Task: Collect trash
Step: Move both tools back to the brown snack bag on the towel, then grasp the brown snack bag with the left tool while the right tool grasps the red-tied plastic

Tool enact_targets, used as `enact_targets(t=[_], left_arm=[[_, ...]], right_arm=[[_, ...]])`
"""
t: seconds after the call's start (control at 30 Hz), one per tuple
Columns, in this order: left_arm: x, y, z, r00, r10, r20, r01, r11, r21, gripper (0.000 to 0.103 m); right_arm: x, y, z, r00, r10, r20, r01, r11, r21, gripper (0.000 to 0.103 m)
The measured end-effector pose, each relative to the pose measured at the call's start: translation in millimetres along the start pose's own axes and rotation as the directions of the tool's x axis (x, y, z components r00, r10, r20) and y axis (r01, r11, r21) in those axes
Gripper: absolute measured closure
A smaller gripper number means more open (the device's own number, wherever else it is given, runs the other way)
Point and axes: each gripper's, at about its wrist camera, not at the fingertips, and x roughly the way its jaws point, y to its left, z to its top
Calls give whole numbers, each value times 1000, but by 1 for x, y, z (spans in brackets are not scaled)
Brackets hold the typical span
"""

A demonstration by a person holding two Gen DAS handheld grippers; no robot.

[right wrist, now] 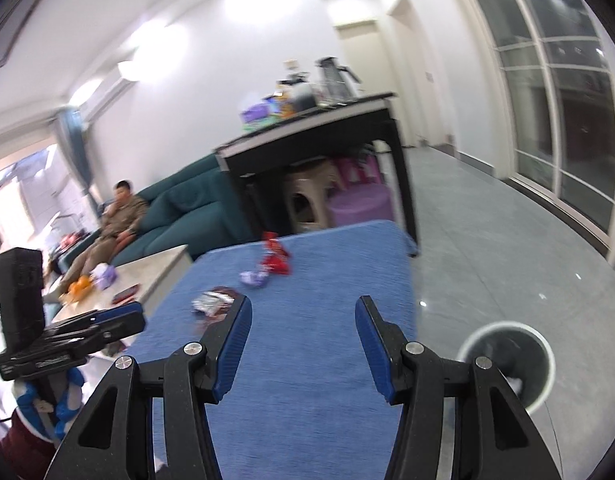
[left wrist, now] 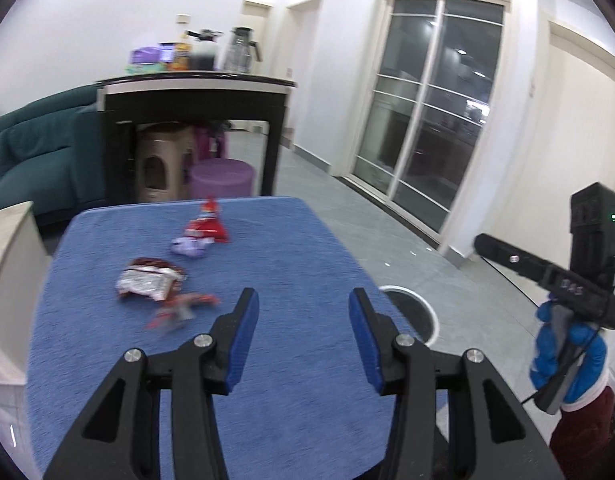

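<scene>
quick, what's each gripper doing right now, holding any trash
Left gripper: open, holding nothing, above the blue table.
Right gripper: open, holding nothing; the wrappers lie on the table.

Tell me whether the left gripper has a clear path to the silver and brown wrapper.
Probably yes. The left gripper is open above the blue table, and the silver and brown wrapper lies ahead to its left with nothing between, only a small red scrap beside it.
</scene>
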Motion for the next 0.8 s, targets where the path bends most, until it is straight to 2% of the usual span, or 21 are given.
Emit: enact_targets(t=[0.17, 0.37, 0.5, 0.53, 0.57, 0.63, 0.8], left_arm=[[-19, 41, -9, 998, 61, -1, -61, 996, -58, 55], [-14, 96, -24, 993, 107, -54, -114, 983, -145, 55], [11, 126, -29, 988, 102, -119, -125, 970, -211, 54], [19, 132, -30, 986, 98, -134, -126, 966, -226, 50], [25, 139, -31, 985, 94, -146, -128, 962, -239, 40], [39, 149, -31, 983, 81, -165, -124, 955, -269, 33], [82, 175, -24, 976, 40, -213, -115, 929, -353, 33]], right_arm=[[13, 38, 6, 996, 83, -10, -84, 995, -50, 52], [21, 68, 8, 993, 118, -27, -120, 987, -111, 52], [38, 75, 12, 991, 127, -48, -132, 983, -127, 52], [43, 74, 12, 990, 128, -57, -134, 983, -126, 52], [52, 73, 13, 989, 129, -70, -136, 983, -122, 52], [64, 70, 12, 988, 126, -91, -136, 984, -117, 52], [95, 57, 11, 982, 116, -149, -132, 986, -104, 52]])
